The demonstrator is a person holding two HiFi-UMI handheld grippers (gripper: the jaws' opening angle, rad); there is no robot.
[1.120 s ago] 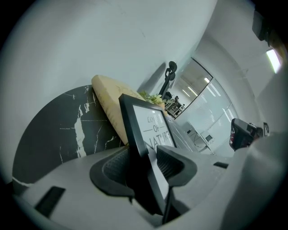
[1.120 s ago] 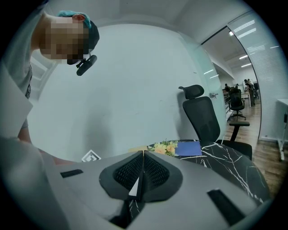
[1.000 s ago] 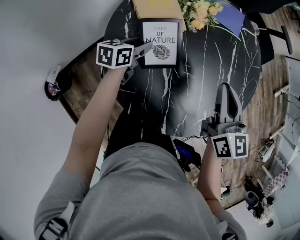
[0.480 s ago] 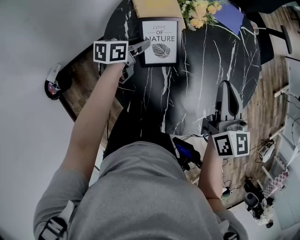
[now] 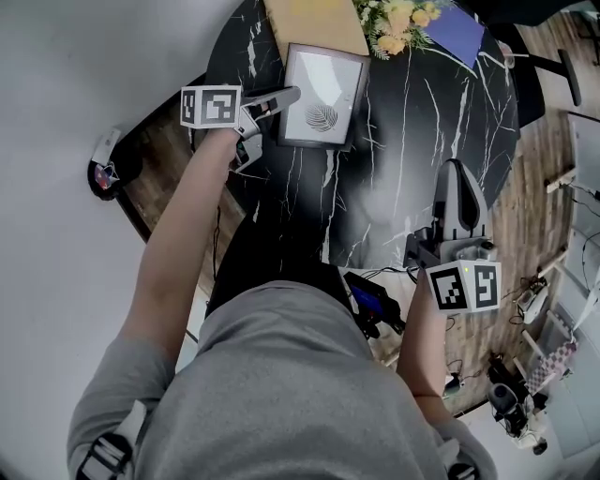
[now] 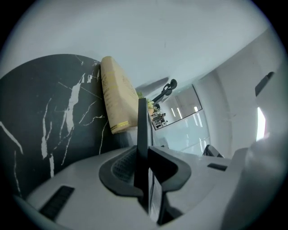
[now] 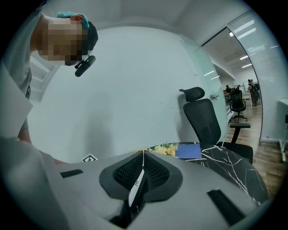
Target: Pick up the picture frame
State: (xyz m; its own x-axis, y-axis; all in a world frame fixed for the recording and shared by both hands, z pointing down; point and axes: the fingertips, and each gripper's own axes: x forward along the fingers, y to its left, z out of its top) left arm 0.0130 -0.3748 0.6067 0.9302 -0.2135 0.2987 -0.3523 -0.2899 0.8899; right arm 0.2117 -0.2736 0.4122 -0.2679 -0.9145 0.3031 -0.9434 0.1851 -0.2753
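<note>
The picture frame, black-edged with a leaf print, lies near the far left of the black marble table, its left side tipped up off the top. My left gripper is at that left edge, its jaws closing with the edge clamped between the pads. In the left gripper view the frame's thin dark edge stands upright between the pads of the left gripper. My right gripper hovers over the table's near right, shut with nothing in it; its pads meet.
A tan padded package lies just behind the frame, with yellow flowers and a blue notebook at the back right. An office chair stands beyond the table. A dark device sits by the near edge.
The left gripper's jaws have closed on the frame's left edge, and the hand has risen and rolled. The frame has tipped and its print now glares. The right gripper has kept still.
</note>
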